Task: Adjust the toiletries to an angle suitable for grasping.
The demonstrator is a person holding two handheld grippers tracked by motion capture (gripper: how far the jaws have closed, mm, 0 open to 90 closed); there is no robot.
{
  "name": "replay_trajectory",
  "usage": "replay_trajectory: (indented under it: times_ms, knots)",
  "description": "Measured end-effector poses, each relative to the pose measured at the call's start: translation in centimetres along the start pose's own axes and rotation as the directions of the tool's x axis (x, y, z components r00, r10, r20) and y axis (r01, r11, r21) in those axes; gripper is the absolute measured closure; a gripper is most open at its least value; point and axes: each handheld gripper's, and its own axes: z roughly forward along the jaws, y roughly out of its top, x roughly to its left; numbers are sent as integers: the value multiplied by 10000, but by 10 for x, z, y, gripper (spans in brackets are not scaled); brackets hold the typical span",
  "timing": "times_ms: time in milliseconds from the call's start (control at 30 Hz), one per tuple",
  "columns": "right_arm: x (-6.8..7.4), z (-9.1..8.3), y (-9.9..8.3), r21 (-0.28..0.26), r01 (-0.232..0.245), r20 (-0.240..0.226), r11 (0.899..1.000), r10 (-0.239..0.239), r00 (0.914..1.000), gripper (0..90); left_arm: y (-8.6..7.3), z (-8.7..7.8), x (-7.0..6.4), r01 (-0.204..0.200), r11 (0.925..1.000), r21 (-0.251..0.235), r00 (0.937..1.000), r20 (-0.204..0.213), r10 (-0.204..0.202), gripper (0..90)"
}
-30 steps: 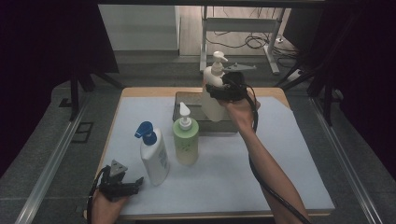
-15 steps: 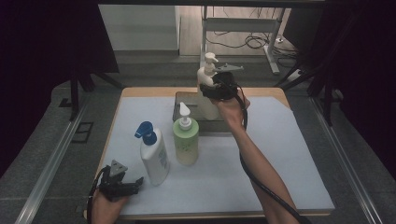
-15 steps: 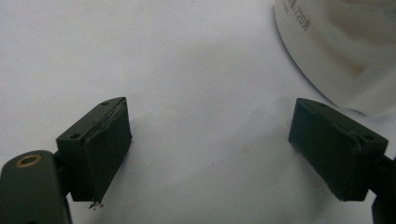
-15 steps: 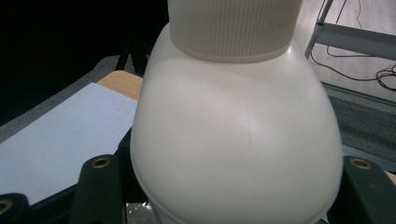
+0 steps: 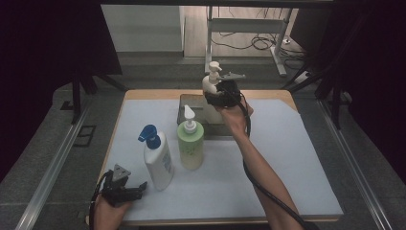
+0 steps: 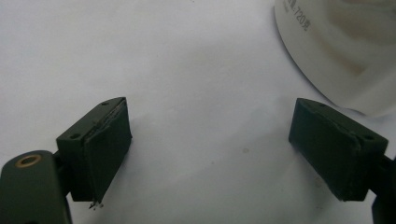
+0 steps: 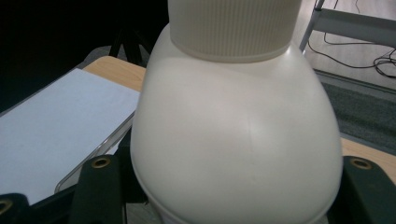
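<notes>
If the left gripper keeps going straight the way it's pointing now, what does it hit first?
Probably the white bottle with the blue pump. The left gripper, fingers open, points along the white mat toward that bottle's base, which sits just ahead, slightly to one side, so it might only graze it.

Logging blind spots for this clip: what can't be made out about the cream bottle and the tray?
- Cream pump bottle, right gripper view: top and base cut by the frame edges.
- High view: its body hidden behind the right gripper.
- Tray, high view: contents hidden by the green bottle and the hand.
</notes>
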Motion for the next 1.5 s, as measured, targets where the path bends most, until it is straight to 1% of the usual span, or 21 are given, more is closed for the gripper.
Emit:
replay_trajectory:
  times_ms: [133, 400, 500, 633, 700, 800, 867, 933, 1067, 1167, 1200, 1233, 1400, 1500]
  knots:
    - [3, 4, -7, 62, -20, -11, 10000, 20, 10000, 372, 0, 0, 0, 3, 10000, -2, 10000, 0, -3, 129]
    - [3, 9, -16, 141, -21, 34, 9999, 20, 10000, 371, 0, 0, 0, 4, 10000, -3, 10000, -5, -4, 130]
    - [2, 12, -22, 248, -10, 41, 9997, 9, 10000, 370, 0, 0, 0, 4, 10000, 0, 10000, -2, -4, 129]
    - [2, 13, -26, 275, -29, 49, 9996, 27, 10000, 369, 0, 0, 0, 6, 10000, -1, 10000, 1, -6, 129]
    - [3, 14, -31, 301, -25, 56, 9995, 24, 10000, 367, 0, 0, 0, 5, 10000, -3, 10000, -4, -5, 130]
    - [3, 13, -34, 209, -96, 92, 9997, 94, 9999, 365, 0, 0, 0, -2, 10000, -2, 10000, -7, 2, 130]
    - [2, 12, -37, 197, -77, 21, 9998, 76, 10000, 362, 0, 0, 0, 4, 10000, -2, 10000, -5, -4, 129]
    - [-2, 10, -38, 277, 149, -133, 9995, -145, 9998, 360, 0, 0, 0, 3, 10000, -4, 10000, -7, -3, 129]
    - [-2, 10, -38, 288, 281, -232, 9992, -274, 9994, 354, 0, 0, 0, -2, 10000, -2, 10000, -12, 2, 129]
    - [-1, 10, -38, 331, 229, -267, 9992, -220, 9994, 349, 0, 0, 0, -2, 10000, -3, 10000, -10, 2, 129]
    - [-2, 10, -39, 362, 257, -334, 9990, -245, 9991, 343, 0, 0, 0, -1, 10000, -3, 10000, -11, 1, 130]
    - [-4, 10, -40, 516, 338, -501, 9981, -313, 9983, 333, 0, 0, 0, 0, 10000, -1, 10000, -7, 0, 129]
    - [-6, 5, -45, 538, 442, -605, 9976, -409, 9973, 334, 0, 0, 0, 1, 10000, 1, 10000, -8, -1, 129]
    - [-7, 1, -49, 433, 531, -643, 9977, -502, 9967, 340, 0, 0, 0, 2, 10000, -1, 10000, -10, -2, 129]
